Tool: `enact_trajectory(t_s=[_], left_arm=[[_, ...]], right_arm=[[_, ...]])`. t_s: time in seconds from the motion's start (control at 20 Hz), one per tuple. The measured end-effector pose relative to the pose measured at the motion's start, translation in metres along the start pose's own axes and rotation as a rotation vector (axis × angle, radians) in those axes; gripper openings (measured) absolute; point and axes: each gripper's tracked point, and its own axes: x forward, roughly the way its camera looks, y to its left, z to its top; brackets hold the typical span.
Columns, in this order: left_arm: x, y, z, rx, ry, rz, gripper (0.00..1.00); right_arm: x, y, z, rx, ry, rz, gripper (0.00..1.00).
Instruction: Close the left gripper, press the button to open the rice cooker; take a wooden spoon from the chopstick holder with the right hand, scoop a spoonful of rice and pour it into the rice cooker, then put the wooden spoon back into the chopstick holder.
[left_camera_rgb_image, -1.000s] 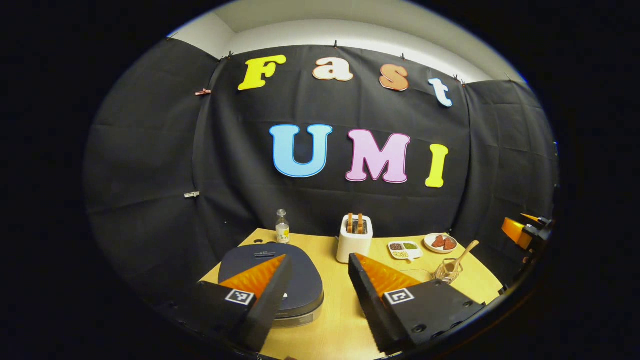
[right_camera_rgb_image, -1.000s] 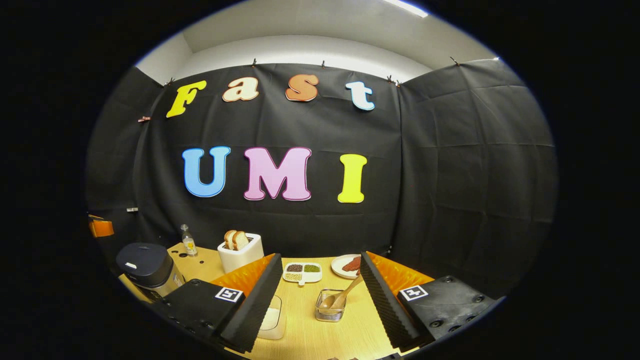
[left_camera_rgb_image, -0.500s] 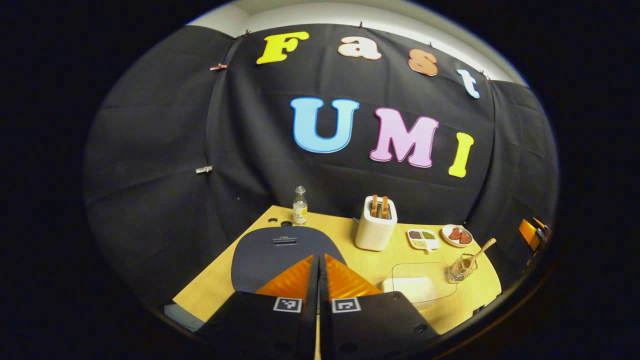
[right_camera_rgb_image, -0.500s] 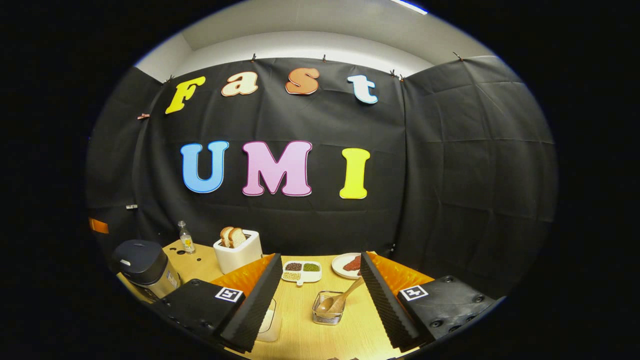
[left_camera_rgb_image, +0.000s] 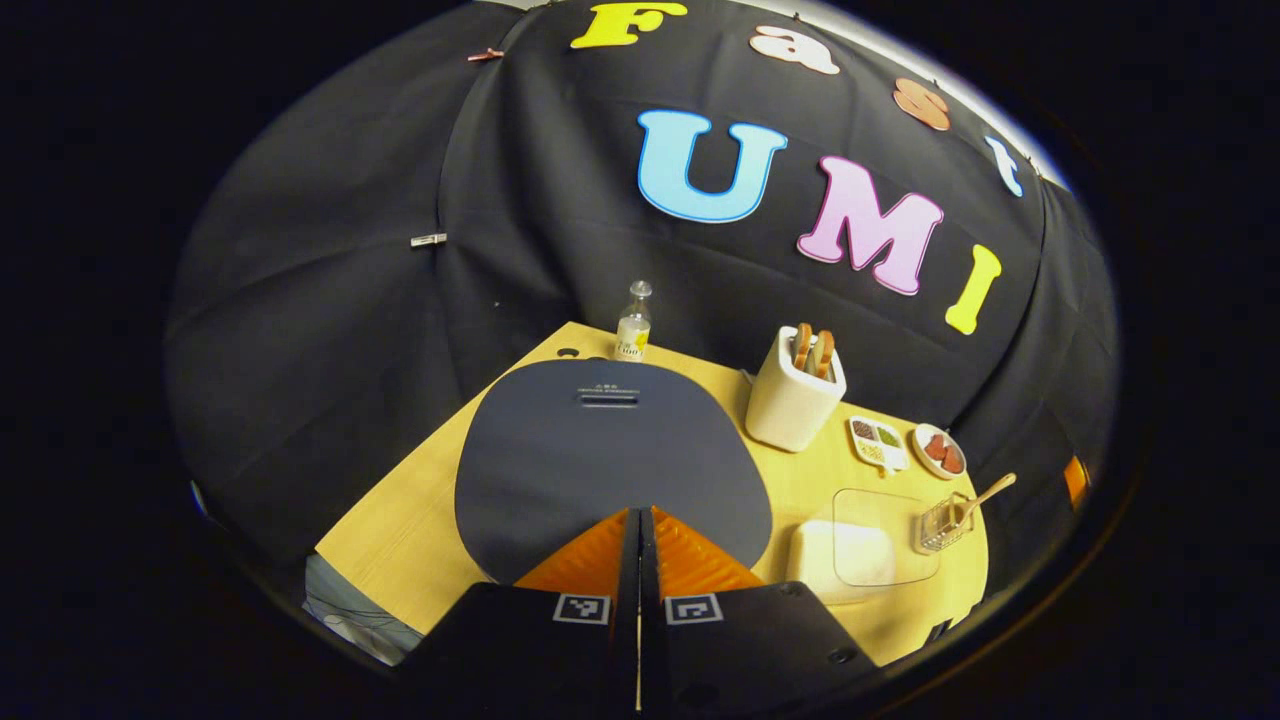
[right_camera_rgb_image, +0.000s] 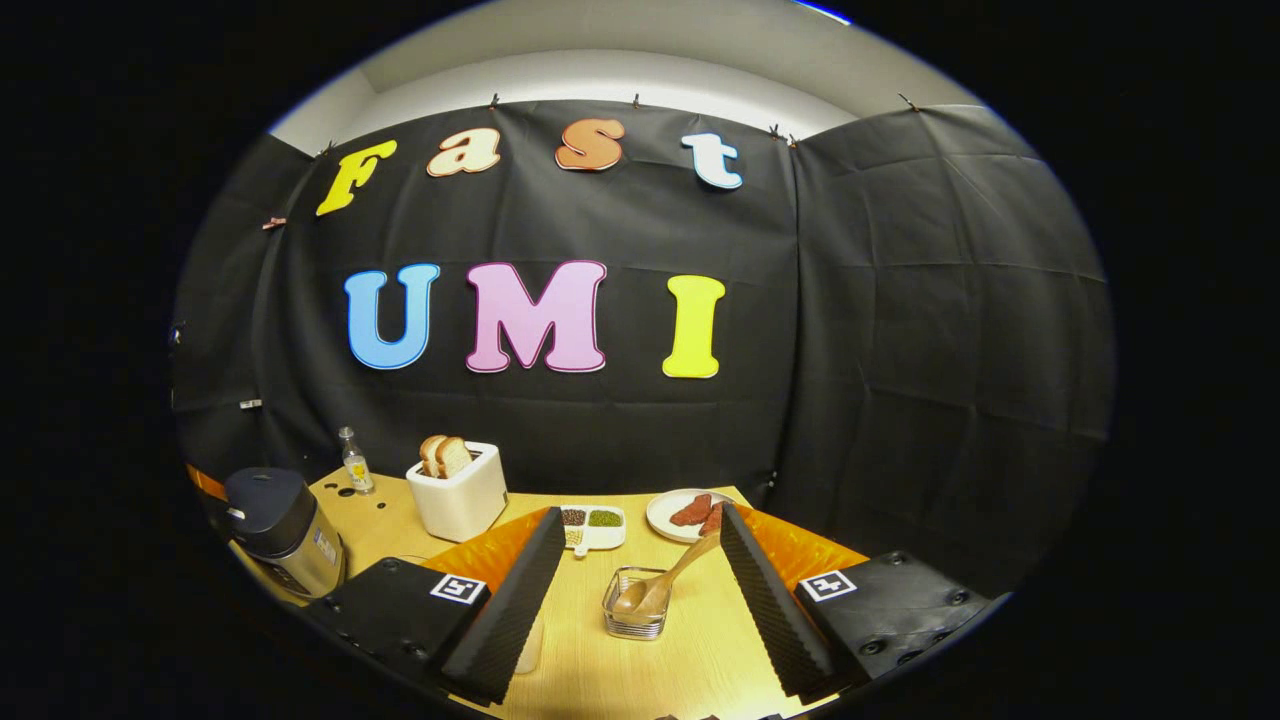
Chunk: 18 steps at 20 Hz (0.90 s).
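Left hand-held gripper (left_camera_rgb_image: 638, 515): its two fingers pressed together with nothing between them, tips poised over the near edge of the rice cooker (left_camera_rgb_image: 612, 455), whose dark lid lies shut; whether the tips touch the lid cannot be told. Right hand-held gripper (right_camera_rgb_image: 636, 540): fingers spread wide apart and empty, aimed at the chopstick holder (right_camera_rgb_image: 635, 612), a small clear basket standing on the wooden surface (right_camera_rgb_image: 640, 670). The wooden spoon (right_camera_rgb_image: 665, 585) rests in that basket, bowl down, handle leaning toward the right finger. Rice container (left_camera_rgb_image: 850, 545): a clear box with white contents, just right of the cooker and beside the basket. Behind stand a white toaster (right_camera_rgb_image: 458, 495) with bread slices, a small bottle (left_camera_rgb_image: 632, 328), a divided dish (right_camera_rgb_image: 595, 524) and a plate (right_camera_rgb_image: 685, 513).
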Motion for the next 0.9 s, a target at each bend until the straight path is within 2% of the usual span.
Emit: enact_trajectory(t_s=[0.15, 0.5, 0.65, 0.9], left_arm=[[0.007, -0.001, -0.010, -0.032, 0.036, -0.012, 0.06], [0.008, -0.003, -0.015, -0.051, 0.040, -0.017, 0.07], [0.011, -0.003, -0.021, -0.036, 0.060, -0.019, 0.07], [0.009, -0.003, -0.016, 0.034, 0.056, 0.027, 0.07]], right_arm=[[0.000, -0.004, -0.004, -0.003, 0.005, -0.007, 0.98], [0.001, -0.004, -0.014, -0.011, 0.026, -0.003, 0.98], [0.000, -0.004, -0.018, -0.007, 0.034, -0.001, 0.98], [0.000, -0.006, -0.025, -0.004, 0.048, 0.002, 0.98]])
